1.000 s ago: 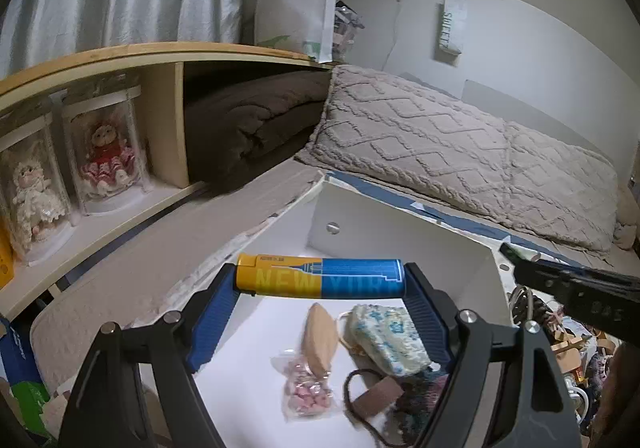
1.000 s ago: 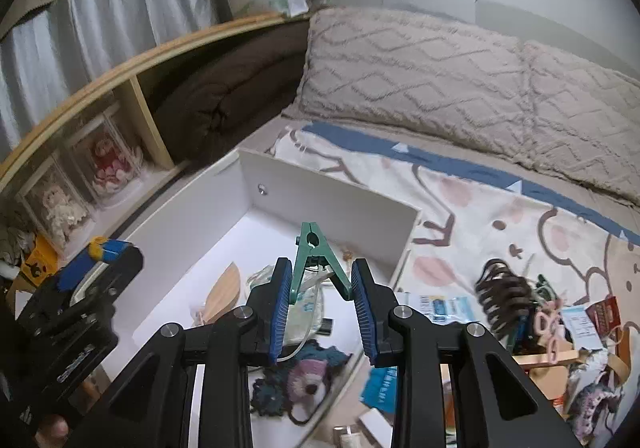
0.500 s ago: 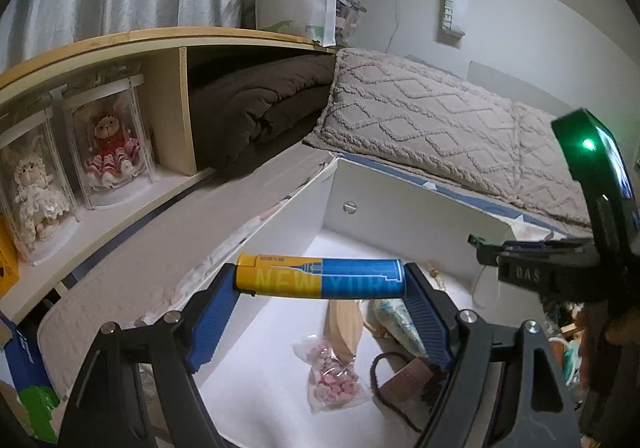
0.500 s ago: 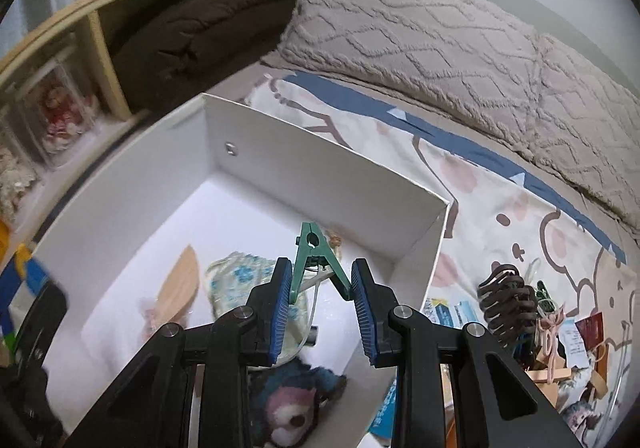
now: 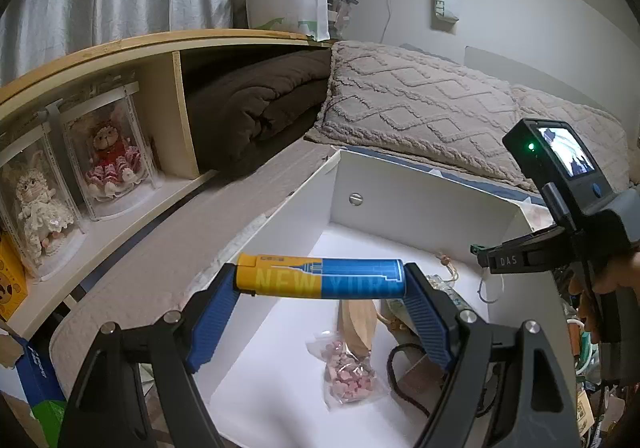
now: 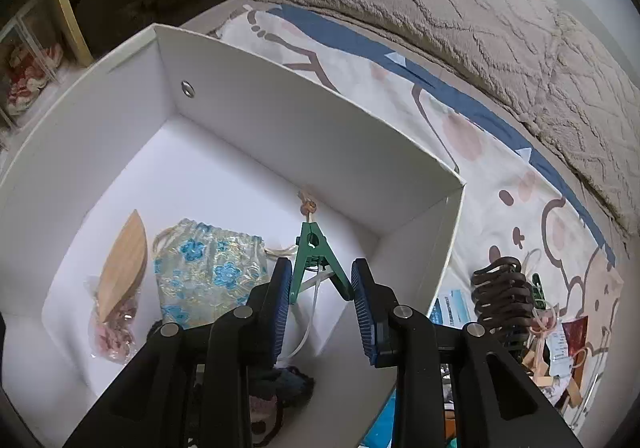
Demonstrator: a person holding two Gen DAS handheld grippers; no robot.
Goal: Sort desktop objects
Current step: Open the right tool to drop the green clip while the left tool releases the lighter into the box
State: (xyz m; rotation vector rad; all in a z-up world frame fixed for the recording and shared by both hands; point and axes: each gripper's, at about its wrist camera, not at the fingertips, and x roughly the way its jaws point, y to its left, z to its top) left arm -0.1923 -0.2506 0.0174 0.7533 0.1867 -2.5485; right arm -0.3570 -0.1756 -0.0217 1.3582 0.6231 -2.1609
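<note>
Right wrist view: the right gripper (image 6: pixel 320 282) holds a green clothes peg (image 6: pixel 316 260) by its splayed handles, fingers narrow, above the white box (image 6: pixel 360 135). Judged light, rigid and springy, the peg is best taken at these handles; smooth plastic may slip. Below, at 9 o'clock of the peg, lie a floral drawstring pouch (image 6: pixel 210 272) and a wooden leaf-shaped piece (image 6: pixel 124 268); the pouch's cord crosses the drop zone. Left wrist view: the left gripper (image 5: pixel 320 284) clamps a blue-and-yellow lighter (image 5: pixel 320 278) end to end, fingers fairly wide, over the box's near rim. A bag of pink beads (image 5: pixel 348 372) lies beneath.
</note>
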